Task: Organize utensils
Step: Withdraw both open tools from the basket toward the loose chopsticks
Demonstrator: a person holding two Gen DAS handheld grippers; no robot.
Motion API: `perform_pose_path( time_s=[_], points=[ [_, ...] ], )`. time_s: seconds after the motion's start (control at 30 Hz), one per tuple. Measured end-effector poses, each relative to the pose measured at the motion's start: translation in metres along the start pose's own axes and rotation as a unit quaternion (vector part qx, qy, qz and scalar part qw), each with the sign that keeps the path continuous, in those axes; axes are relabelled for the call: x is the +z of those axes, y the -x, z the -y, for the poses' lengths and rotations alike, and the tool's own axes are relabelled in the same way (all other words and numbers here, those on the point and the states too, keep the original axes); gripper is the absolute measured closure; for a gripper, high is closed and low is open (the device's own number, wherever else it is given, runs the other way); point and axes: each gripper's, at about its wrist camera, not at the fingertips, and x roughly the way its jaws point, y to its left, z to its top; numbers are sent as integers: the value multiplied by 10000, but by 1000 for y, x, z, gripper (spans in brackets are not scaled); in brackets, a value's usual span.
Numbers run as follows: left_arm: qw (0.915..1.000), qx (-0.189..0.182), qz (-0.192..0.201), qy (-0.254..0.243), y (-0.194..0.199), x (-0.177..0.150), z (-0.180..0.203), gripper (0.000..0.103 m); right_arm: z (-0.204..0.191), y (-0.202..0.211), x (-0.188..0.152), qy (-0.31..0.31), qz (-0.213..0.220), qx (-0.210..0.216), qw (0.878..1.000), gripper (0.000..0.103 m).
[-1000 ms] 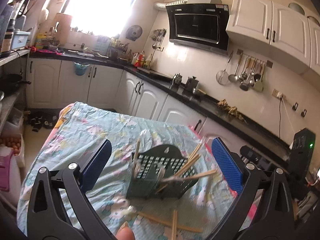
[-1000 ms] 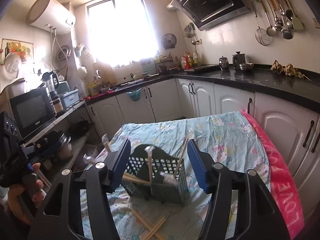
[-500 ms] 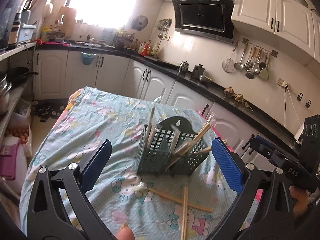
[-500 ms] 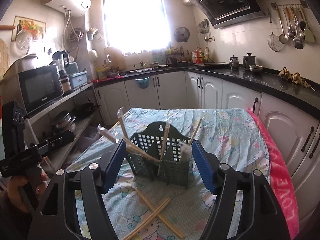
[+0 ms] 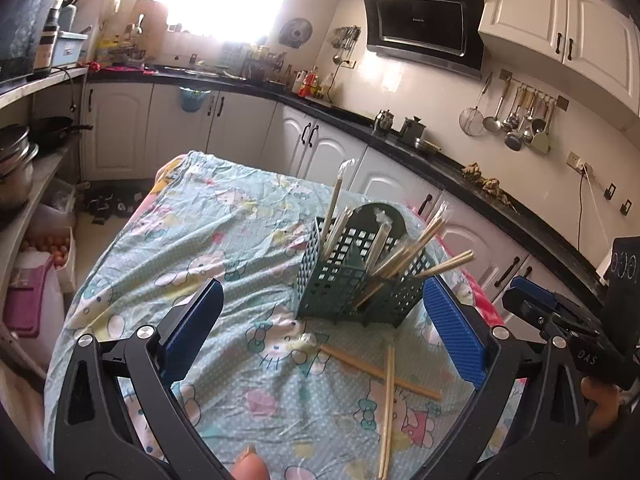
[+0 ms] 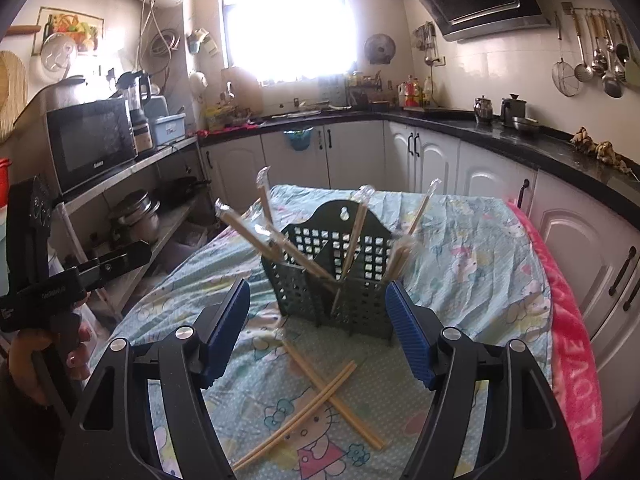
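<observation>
The loose chopsticks point(image 6: 320, 396) lie crossed on the tablecloth point(image 5: 208, 240) before the green holder point(image 6: 336, 280). Both grippers (left gripper point(image 5: 320, 332), right gripper point(image 6: 318, 328)) stand apart and empty; better to pinch one stick near its end.

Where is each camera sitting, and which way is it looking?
Left wrist: sits on the left gripper, looking forward and down at the green basket on the table; a fingertip and the other hand show.
Right wrist: sits on the right gripper, facing the basket towards the window; the hand holding the left gripper shows.
Both share: basket, crossed chopsticks on the cloth, open jaws.
</observation>
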Motion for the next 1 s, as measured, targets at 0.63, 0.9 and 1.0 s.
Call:
perform_pose_path(
  time_s=[0.63, 0.9, 1.0],
  points=[
    [9982, 58, -590, 112, -21, -36, -11, 11, 8, -25, -23, 34, -490, -146, 9987, 35],
    [9959, -26, -882, 174, -40, -51, -10, 11, 24, -43, -35, -58, -723, -269, 9970, 35],
    [9947, -72, -998, 226, -48, -56, -10, 11, 30, -53, -42, -80, -833, -313, 9960, 35]
  ],
)
